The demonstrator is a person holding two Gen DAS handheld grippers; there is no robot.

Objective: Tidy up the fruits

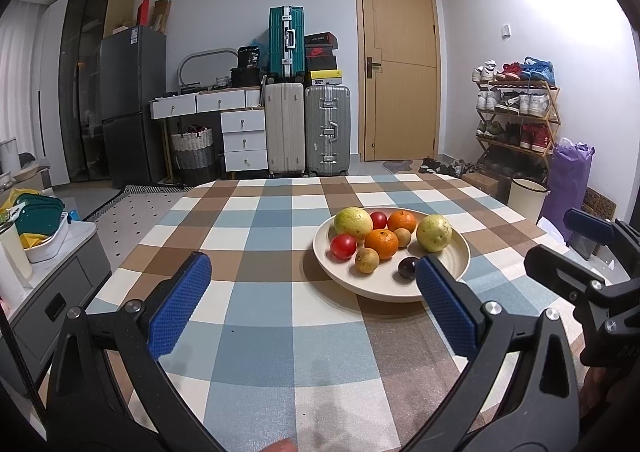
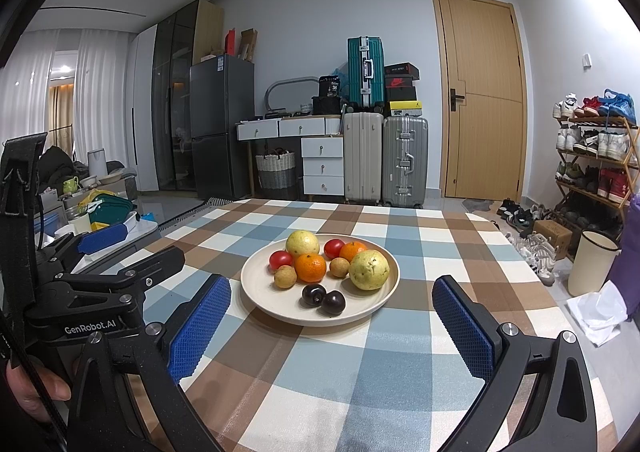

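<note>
A cream plate (image 2: pixel 256 292) (image 1: pixel 456 252) on the checked tablecloth holds two yellow-green guavas (image 2: pixel 369 269) (image 1: pixel 434 233), two oranges (image 2: pixel 310 267) (image 1: pixel 381 243), two red tomatoes (image 2: pixel 280 259) (image 1: pixel 343 246), two small brown fruits (image 2: pixel 285 276) (image 1: pixel 367 260) and two dark plums (image 2: pixel 333 302) (image 1: pixel 408 267). My left gripper (image 1: pixel 312 272) is open and empty, short of the plate, which lies ahead to its right. My right gripper (image 2: pixel 332 294) is open and empty, its blue pads (image 2: pixel 200 328) either side of the plate's near edge. Each gripper shows at the edge of the other's view.
The round table (image 2: pixel 304 380) carries a blue, brown and white checked cloth. A side cabinet with containers (image 1: pixel 40 224) stands left of the table. A cream bin (image 2: pixel 592 264), shoe rack (image 2: pixel 592 156) and purple bag (image 1: pixel 568 180) stand at the right. Suitcases (image 2: pixel 384 156) and a door (image 2: pixel 484 100) are behind.
</note>
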